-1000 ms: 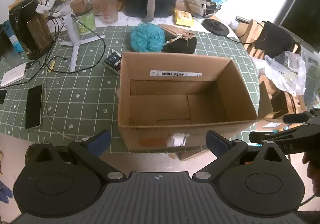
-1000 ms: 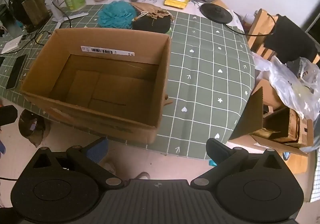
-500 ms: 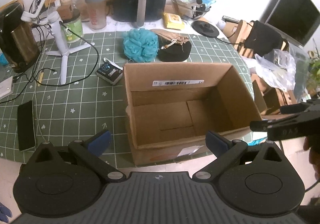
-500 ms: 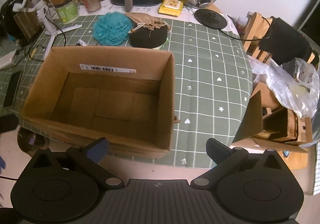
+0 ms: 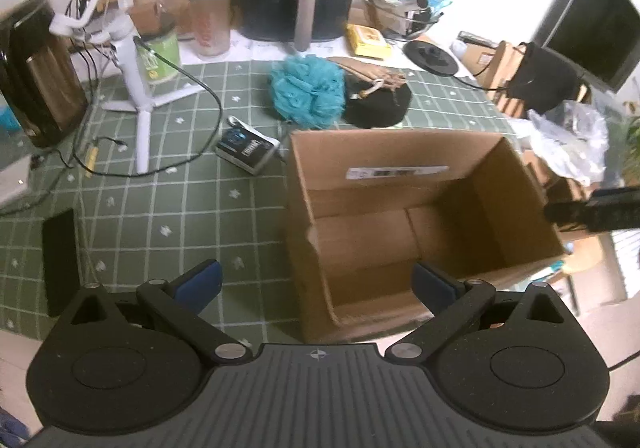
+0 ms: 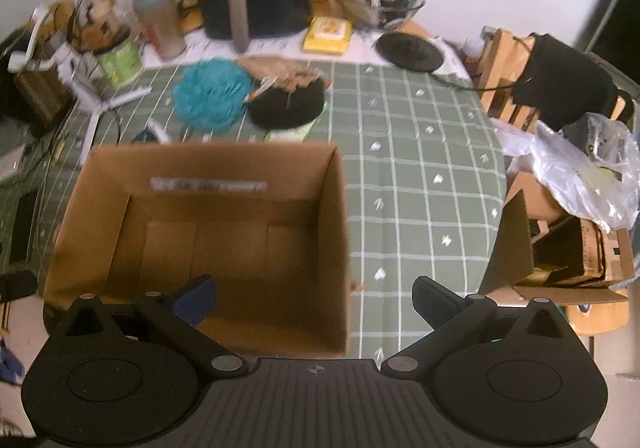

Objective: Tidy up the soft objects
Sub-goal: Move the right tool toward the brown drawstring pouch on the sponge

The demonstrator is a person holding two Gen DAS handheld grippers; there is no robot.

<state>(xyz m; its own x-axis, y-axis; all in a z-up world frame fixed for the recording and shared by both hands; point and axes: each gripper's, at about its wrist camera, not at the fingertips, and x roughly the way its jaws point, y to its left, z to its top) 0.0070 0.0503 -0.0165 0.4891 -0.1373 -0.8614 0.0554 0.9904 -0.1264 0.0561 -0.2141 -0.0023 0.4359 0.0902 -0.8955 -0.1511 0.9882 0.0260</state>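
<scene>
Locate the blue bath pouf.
The blue bath pouf sits on the green tablecloth behind the cardboard box, touching a black pouch on its right.

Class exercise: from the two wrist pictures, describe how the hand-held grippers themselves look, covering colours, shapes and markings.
The left gripper and right gripper look alike: a matte black body with a ribbed centre plate bearing a small round crosshair mark, a round disc housing on each side, and angled black link arms with silver pivot pins. The jaws end in dark blue pads. No sleeves or cables on them show.
</scene>
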